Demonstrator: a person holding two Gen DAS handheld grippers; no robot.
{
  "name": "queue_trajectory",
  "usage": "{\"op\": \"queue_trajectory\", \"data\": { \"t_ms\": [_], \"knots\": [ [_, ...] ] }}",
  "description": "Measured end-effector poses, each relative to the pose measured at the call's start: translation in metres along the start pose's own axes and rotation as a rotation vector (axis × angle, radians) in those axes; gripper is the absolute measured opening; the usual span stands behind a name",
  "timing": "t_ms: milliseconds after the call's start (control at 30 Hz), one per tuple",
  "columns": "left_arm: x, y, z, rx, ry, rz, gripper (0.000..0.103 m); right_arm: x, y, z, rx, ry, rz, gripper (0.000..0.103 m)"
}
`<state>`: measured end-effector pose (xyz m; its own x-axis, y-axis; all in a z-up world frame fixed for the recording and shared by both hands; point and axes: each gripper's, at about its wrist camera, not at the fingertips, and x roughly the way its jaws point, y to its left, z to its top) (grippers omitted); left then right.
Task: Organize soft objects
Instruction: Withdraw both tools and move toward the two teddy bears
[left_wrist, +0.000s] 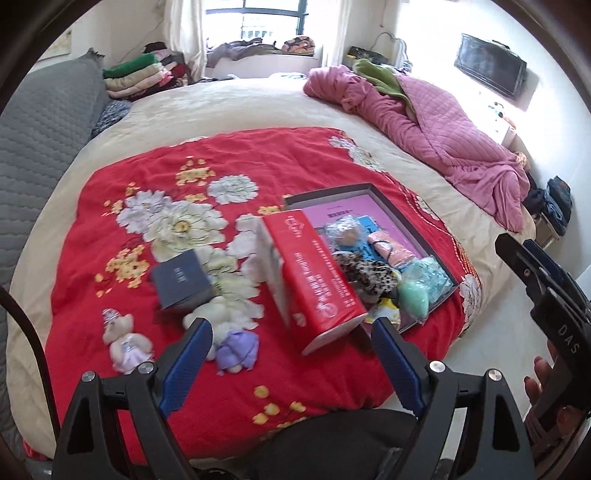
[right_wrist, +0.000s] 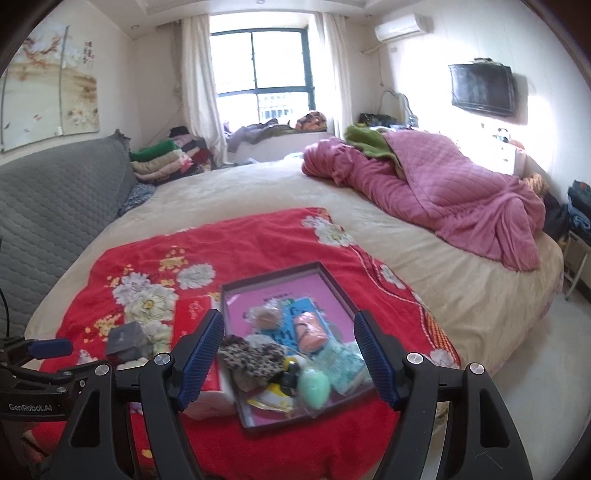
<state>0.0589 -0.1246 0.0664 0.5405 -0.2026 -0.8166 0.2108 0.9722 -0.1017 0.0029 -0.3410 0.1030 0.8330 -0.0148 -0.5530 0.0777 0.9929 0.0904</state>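
Observation:
On the red floral blanket (left_wrist: 236, 162) a shallow dark tray (left_wrist: 373, 192) holds soft items: a leopard-print piece (left_wrist: 369, 273), a mint green puff (left_wrist: 415, 295), a pink pouch (left_wrist: 388, 247) and wrapped packets. A red box (left_wrist: 317, 273) leans at its left edge. Two small plush bears, one in pale pink (left_wrist: 127, 341) and one in purple (left_wrist: 234, 343), lie near my open, empty left gripper (left_wrist: 291, 354). My right gripper (right_wrist: 290, 354) is open and empty above the tray (right_wrist: 332, 284), over the leopard piece (right_wrist: 251, 356) and green puff (right_wrist: 314, 386).
A dark grey small box (left_wrist: 183, 282) sits left of the red box. A pink quilt (left_wrist: 424, 122) is heaped at the bed's far right. A grey headboard (left_wrist: 44, 122) and folded clothes (left_wrist: 140, 77) are at left. The bed's edge and floor lie to the right.

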Motion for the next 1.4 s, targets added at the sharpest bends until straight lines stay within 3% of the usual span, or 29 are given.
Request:
{"op": "queue_trajectory", "data": {
  "t_ms": [333,533,700,1000,1167,1400],
  "knots": [
    [-0.026,0.048,-0.013,-0.065,-0.049,0.061,0.087,-0.009,0.065,0.004,-0.096,0.0,0.097,0.074],
    [-0.025,0.078,-0.024,-0.112,-0.036,0.082,0.087,-0.002,0.11,-0.004,-0.162,0.032,0.159,0.074],
    [-0.019,0.109,-0.037,-0.169,-0.023,0.092,0.087,0.009,0.143,-0.016,-0.22,0.076,0.207,0.074],
    [0.0,0.19,-0.058,-0.311,0.02,0.187,0.087,0.049,0.2,-0.055,-0.339,0.206,0.269,0.074],
    [0.019,0.221,-0.074,-0.381,0.046,0.166,0.087,0.078,0.225,-0.081,-0.375,0.266,0.292,0.074],
    [0.049,0.23,-0.078,-0.404,0.091,0.105,0.087,0.13,0.246,-0.105,-0.385,0.365,0.276,0.074]
  ]
}}
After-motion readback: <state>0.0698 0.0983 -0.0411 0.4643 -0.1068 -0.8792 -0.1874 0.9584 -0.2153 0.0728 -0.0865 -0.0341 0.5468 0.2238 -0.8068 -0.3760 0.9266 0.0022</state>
